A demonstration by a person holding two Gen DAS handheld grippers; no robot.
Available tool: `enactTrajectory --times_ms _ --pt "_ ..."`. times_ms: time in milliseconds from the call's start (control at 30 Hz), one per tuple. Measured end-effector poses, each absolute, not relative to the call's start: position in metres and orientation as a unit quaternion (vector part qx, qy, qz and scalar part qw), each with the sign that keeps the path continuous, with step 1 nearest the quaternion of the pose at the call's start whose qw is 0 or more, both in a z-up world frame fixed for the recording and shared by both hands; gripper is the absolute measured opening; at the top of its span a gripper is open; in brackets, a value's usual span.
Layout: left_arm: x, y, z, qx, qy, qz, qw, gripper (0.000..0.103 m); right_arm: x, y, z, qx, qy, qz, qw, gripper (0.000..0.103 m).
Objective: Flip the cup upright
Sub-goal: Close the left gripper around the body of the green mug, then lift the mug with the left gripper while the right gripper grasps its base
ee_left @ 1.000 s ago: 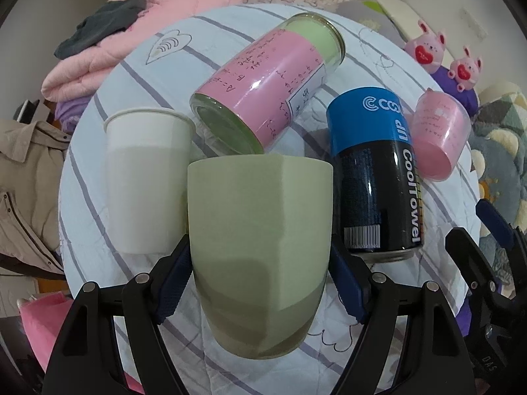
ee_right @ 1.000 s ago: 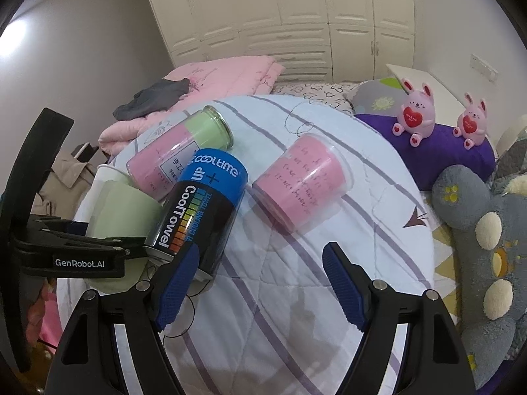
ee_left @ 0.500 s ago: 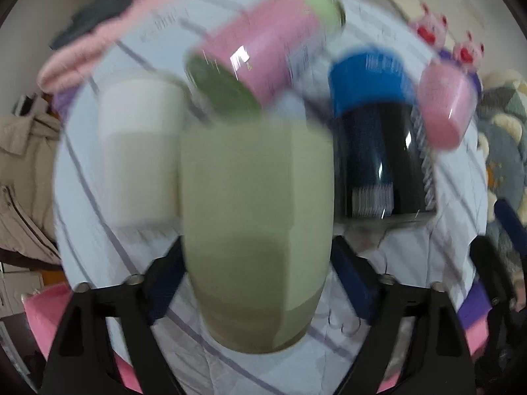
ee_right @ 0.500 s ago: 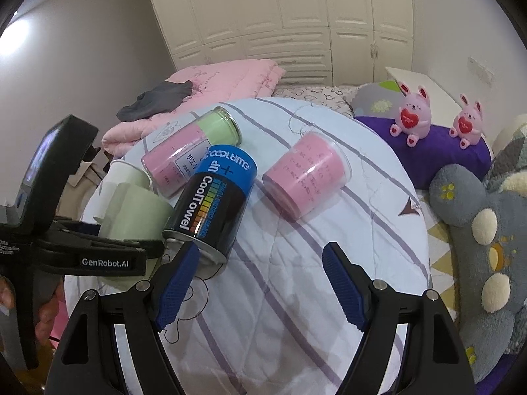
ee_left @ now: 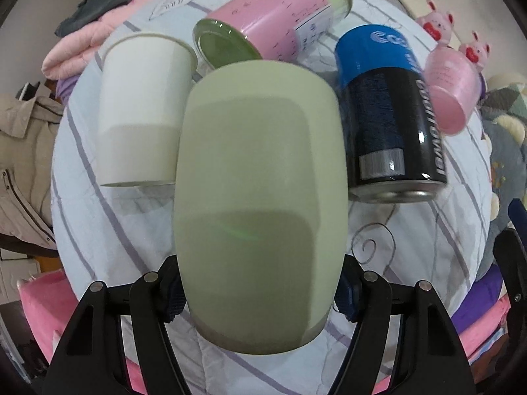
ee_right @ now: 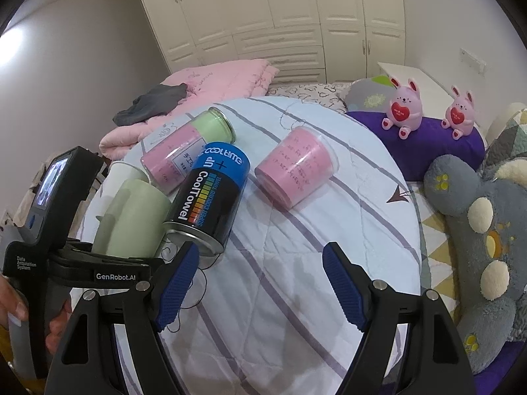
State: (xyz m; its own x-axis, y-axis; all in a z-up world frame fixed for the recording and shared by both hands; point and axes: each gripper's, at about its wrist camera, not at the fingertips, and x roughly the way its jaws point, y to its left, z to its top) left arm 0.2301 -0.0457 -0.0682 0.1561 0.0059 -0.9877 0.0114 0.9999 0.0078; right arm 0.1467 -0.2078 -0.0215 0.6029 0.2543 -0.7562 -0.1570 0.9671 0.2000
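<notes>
Left gripper (ee_left: pixel 260 291): pinching the green cup (ee_left: pixel 260 197) between its blue pads, one on each side of the cup's lower body, close to the base

Green cup: fills the middle of the left wrist view, base toward the camera and rim pointing away; it looms larger and its far rim sits higher than a second ago, when it lay lower between the fingers

What that means: judged from the change, the cup is being lifted and tipped off the bedspread (ee_left: pixel 395 230), so the flip seems under way but not finished; the mouth is not yet facing up

Right gripper (ee_right: pixel 260 283): spread wide with nothing between its fingers, hovering over bare bedspread to the right of the left gripper

Just left of the held cup: a white cup (ee_left: pixel 141 105) lying on its side, touching or nearly touching the green one; I cannot tell which

Just right of it: a black and blue can (ee_left: pixel 392 115) on its side, base toward the camera

Beyond the cup: a pink and green jar (ee_left: pixel 273 23) lying across the top of the group

Far right: a small pink cup (ee_left: pixel 451 89) on its side, apart from the can

Risk: the neighbours crowd both sides, so swinging the cup could knock them
</notes>
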Motion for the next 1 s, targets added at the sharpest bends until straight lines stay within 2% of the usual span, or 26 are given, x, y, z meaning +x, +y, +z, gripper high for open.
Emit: enactTrajectory --times_ms 600,833,1000 --pt "0.149 -0.042 -0.061 -0.022 0.637 -0.015 0.771 0.072 0.096 -0.206 -0.008 0.04 0.412 0.114 0.903 0.079" --pt "0.117 -0.052 -0.054 0.002 0.612 -0.016 0.791 0.084 0.076 -0.202 -0.01 0.026 0.419 0.101 0.902 0.079" --pt "0.101 -0.054 -0.04 0.013 0.595 -0.02 0.803 0.085 0.063 -0.2 -0.008 0.023 0.415 0.097 0.904 0.079"
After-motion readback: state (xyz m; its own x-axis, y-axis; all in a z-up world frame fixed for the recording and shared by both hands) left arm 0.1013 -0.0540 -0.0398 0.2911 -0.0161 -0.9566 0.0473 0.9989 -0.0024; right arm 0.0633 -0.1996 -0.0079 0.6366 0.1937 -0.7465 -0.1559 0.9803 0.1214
